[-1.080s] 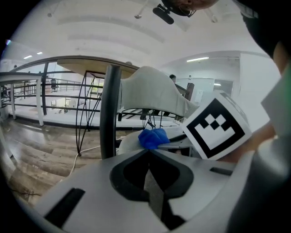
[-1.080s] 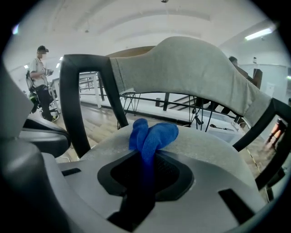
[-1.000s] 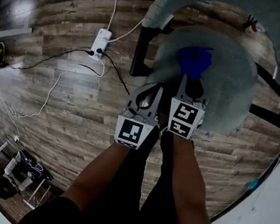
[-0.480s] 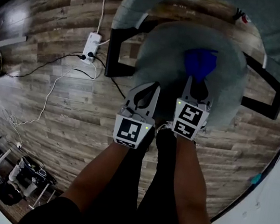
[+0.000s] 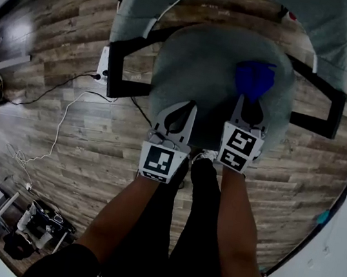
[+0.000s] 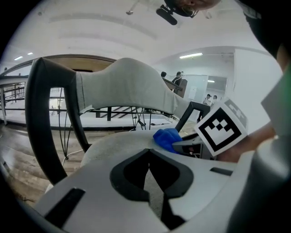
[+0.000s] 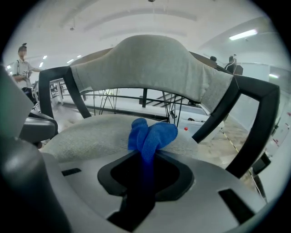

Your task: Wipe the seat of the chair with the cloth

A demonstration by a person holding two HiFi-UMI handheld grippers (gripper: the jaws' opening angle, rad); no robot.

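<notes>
On the wood floor to the left of the chair lies a white power strip with its cables, well clear of the job. Next comes the left gripper, poised over the near left part of the grey seat. Its own view shows the jaws brought together at the tips with nothing between them, only seat fabric visible through the gap behind.

To its right, the right gripper is clamped on the blue cloth. Most of the cloth sticks out as a bunch beyond the jaw tips, toward the backrest. So the cloth sits on the far right part of the seat, straight ahead of the right gripper along its long axis. The broad bare stretch of seat lies to the cloth's left. The right hand is the one placed to wipe, and a sweep leftward would likely cover the most fabric.

The head view gives the layout but not the height. The right gripper view shows the cloth pinched between the jaws and rising above the seat edge. From the left gripper view the cloth appears low against the seat beside the right gripper, though I cannot tell whether it presses on the fabric.
</notes>
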